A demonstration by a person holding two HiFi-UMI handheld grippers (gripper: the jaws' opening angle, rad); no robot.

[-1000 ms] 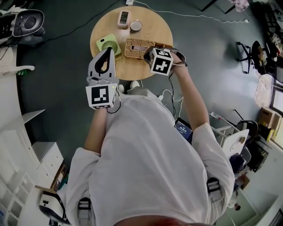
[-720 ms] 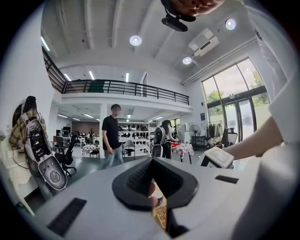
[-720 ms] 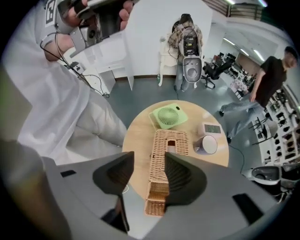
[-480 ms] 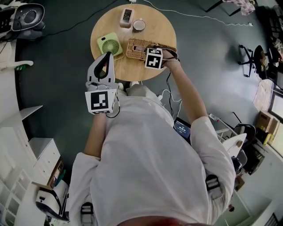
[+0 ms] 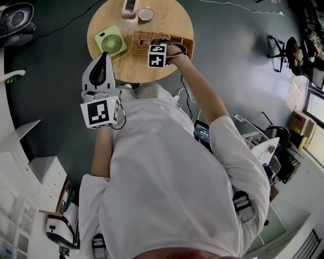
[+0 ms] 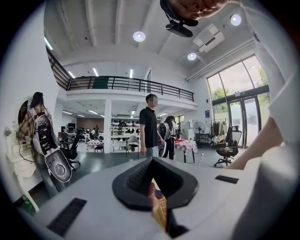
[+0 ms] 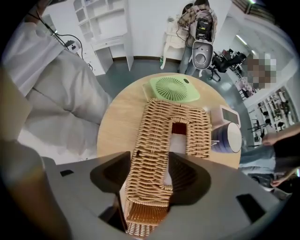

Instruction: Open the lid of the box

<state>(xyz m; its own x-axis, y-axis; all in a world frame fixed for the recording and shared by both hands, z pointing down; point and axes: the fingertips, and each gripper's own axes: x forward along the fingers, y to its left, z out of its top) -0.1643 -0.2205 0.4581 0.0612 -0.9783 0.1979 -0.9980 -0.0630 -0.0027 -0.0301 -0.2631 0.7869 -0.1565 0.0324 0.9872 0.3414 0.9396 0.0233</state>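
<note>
The box lies across the near right of the table. One end is near the rim and the fan is just beside the other. Bare wood runs along its near side, while a clock and a round tin stand close on the far side. My right gripper is at the rim end, fingers spread wide either side of the wicker lid. I cannot tell if they press it. My left gripper is held up by the near left rim, fingers closed on nothing.
</note>
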